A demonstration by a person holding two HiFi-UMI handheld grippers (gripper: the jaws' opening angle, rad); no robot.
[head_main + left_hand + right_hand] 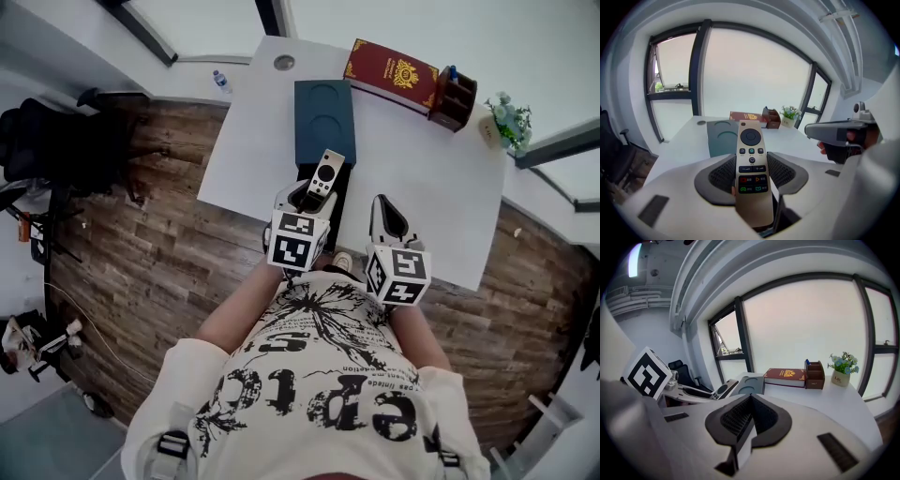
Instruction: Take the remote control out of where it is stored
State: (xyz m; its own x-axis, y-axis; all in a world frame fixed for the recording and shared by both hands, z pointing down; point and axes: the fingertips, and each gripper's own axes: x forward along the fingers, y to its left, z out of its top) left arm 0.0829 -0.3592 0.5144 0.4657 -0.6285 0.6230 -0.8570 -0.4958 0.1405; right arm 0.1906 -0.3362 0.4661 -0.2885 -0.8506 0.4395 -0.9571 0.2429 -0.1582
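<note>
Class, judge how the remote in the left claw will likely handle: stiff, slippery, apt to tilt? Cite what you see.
Probably stiff: the remote juts straight from the left claw without sagging. Its smooth casing may slip, though ribbed pads should help. Gripped below the middle, it could pivot.

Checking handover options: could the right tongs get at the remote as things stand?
Probably yes. The remote sticks up clear of the left tongs, with nothing between it and the right tongs, which are shut and would need opening.
</note>
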